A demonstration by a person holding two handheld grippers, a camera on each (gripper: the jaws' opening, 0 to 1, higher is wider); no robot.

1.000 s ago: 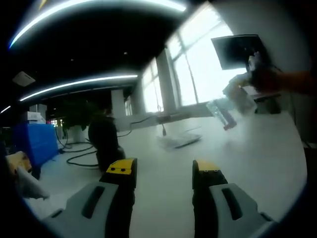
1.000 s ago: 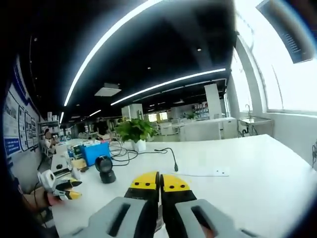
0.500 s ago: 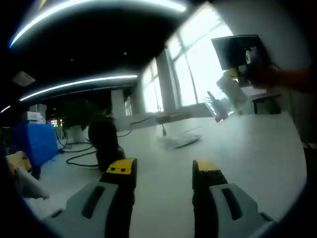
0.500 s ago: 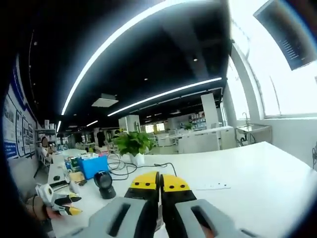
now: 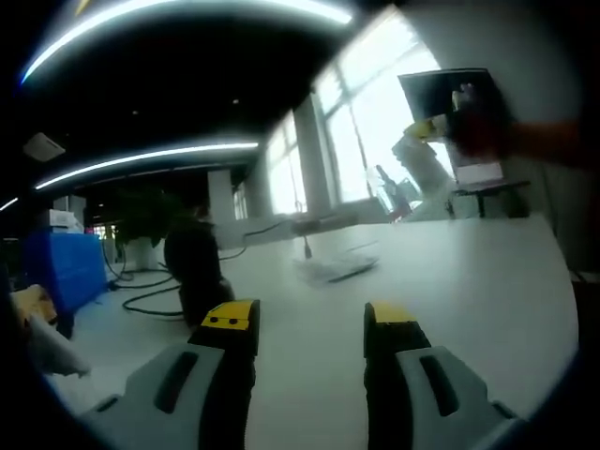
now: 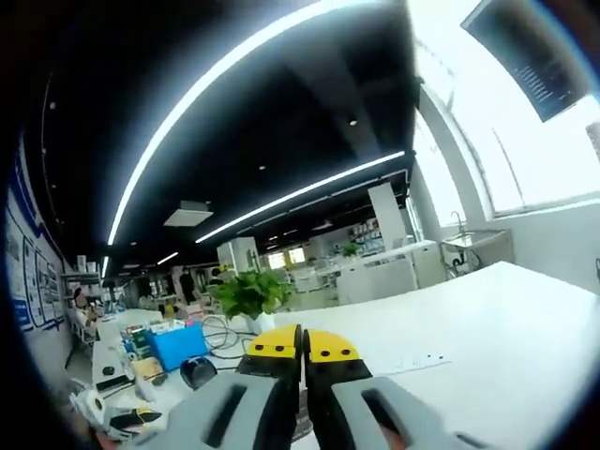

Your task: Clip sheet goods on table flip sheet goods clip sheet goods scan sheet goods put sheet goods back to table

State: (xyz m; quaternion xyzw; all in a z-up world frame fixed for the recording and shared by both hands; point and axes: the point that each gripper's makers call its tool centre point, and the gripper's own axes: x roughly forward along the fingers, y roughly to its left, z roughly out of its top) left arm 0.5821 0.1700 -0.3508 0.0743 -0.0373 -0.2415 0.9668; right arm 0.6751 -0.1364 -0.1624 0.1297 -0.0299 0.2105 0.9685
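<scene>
The sheet goods (image 5: 411,176) hang in the air up at the right of my left gripper view, pinched by my right gripper (image 5: 433,127), which has carried them higher and further from the table (image 5: 469,281) over the last second. The packet looks see-through and blurred, so I cannot read which face is out. In the right gripper view my own yellow-tipped jaws are pressed together, and the sheet between them is mostly hidden; I judge the grip by what the other view shows. That view has tipped upward too, so more ceiling light and less tabletop fills it.

My left gripper (image 5: 311,321) sits low over the table with its jaws wide apart and nothing in them. The black scanner (image 5: 192,267) stands just beyond its left jaw, and another flat sheet (image 5: 333,265) lies on the table further off.

To me the lift means the packet is clipped and up, and bringing it to the scanner is next.
</scene>
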